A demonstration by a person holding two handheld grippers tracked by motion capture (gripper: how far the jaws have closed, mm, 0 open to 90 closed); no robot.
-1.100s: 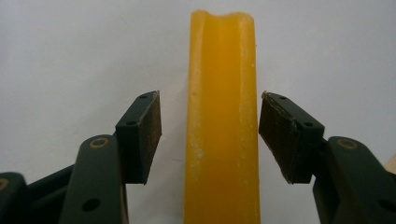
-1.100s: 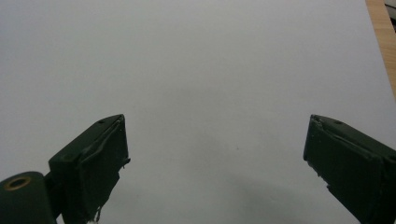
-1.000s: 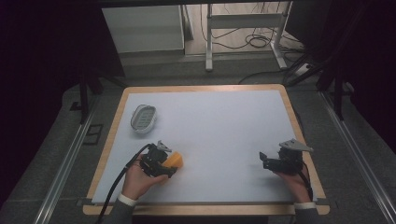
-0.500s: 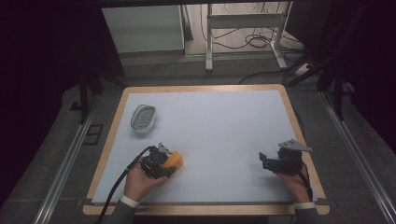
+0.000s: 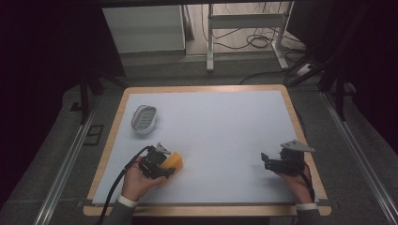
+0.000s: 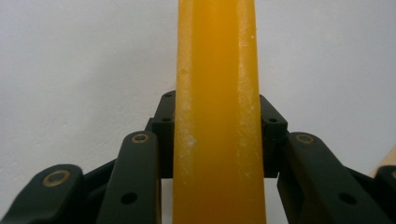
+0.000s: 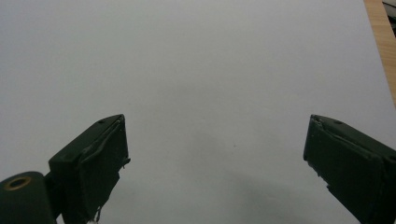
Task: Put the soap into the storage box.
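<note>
A yellow-orange block (image 5: 174, 161) sits at the near left of the table, clamped between the jaws of the left gripper (image 5: 165, 165). In the left gripper view the block (image 6: 217, 112) rises as a tall smooth slab straight up the middle, with a black jaw pressed flat against each of its sides (a few pale specks mark its surface). The left hand (image 5: 138, 180) wraps the gripper's body from below, and a black cable (image 5: 114, 190) trails from it toward the near edge.

Beyond the block, toward the far left of the white table surface (image 5: 220, 126), lies a small oval grey dish (image 5: 144, 118) with a ribbed inside, well apart from the gripper.

At the near right, the right gripper (image 5: 265, 161) is held just above the white surface by the right hand (image 5: 294, 182), a grey three-cornered plate (image 5: 296, 146) on top. In the right gripper view its jaws stand wide apart with nothing between them, and the right gripper (image 7: 215, 163) looks onto bare white surface, the table's wooden rim (image 7: 384, 42) showing at the upper right corner.
</note>
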